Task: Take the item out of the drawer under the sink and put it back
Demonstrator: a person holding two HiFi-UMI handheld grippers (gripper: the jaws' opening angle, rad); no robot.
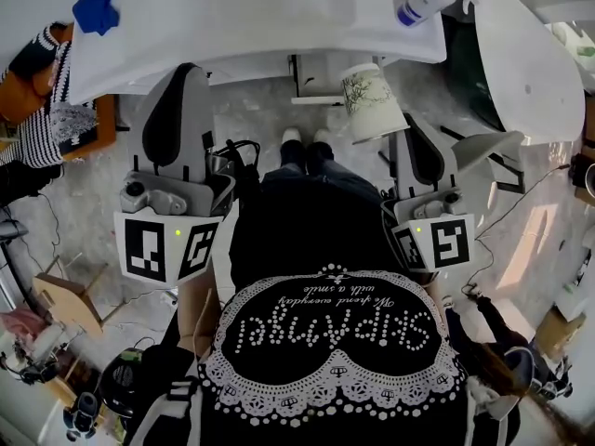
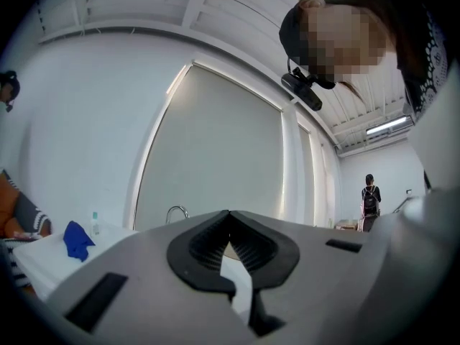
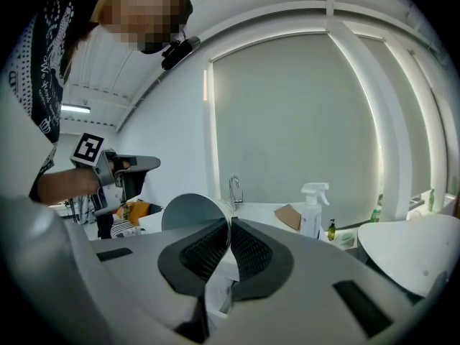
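Grips cup (image 3: 190,210) by its wall at the tips of right gripper (image 3: 228,225); left gripper (image 2: 230,215) closed on nothing. Judged put-back step: calls for lowering it under the counter (image 1: 279,26) ahead, into the drawer.

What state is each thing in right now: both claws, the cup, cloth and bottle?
Left gripper: shut, empty.
Right gripper: shut on the cup's rim.
White paper cup with tree print: held in the air, tipped sideways.
Crumpled blue cloth: lying on the white sink counter.
White spray bottle: upright.

The person's shirt (image 1: 325,342) reads, upside down, "with a smile".
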